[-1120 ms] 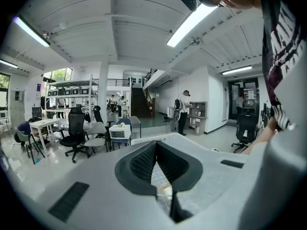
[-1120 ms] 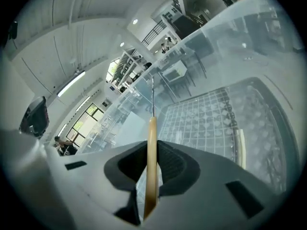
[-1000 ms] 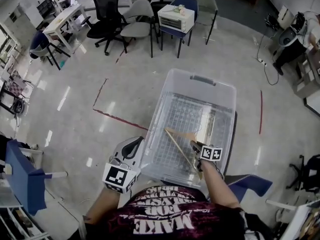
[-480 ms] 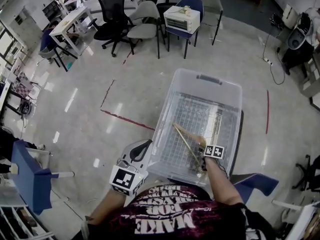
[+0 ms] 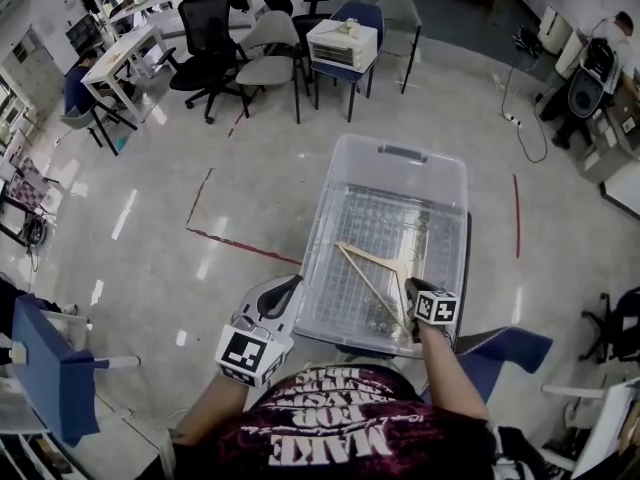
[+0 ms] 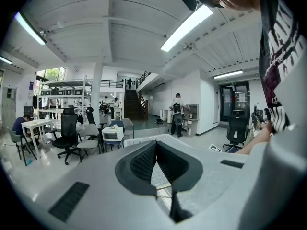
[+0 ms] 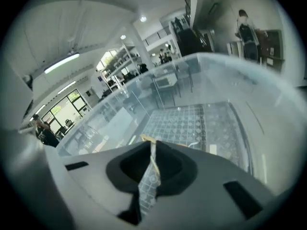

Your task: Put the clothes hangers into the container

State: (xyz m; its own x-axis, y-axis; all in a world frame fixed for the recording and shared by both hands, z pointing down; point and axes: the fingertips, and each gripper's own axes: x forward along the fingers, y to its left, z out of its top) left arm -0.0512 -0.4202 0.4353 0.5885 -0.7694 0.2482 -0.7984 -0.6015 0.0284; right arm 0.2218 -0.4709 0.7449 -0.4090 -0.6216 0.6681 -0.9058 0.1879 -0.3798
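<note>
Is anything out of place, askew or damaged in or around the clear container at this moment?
Nothing is spilled or damaged. The wooden hanger sits askew, diagonally across the clear container. That fits the task: one end is pinched in the right gripper, whose jaws have just been closing.

The hanger lies inside the container, with chairs beyond it.

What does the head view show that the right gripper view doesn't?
Only the head view: the left claw, red floor tape and the whole hanger. Only the right gripper view: ceiling lights, and the hanger's bar pinched close-up in the right claw, whose jaws have just been closing. Both: the container and hanger.
</note>
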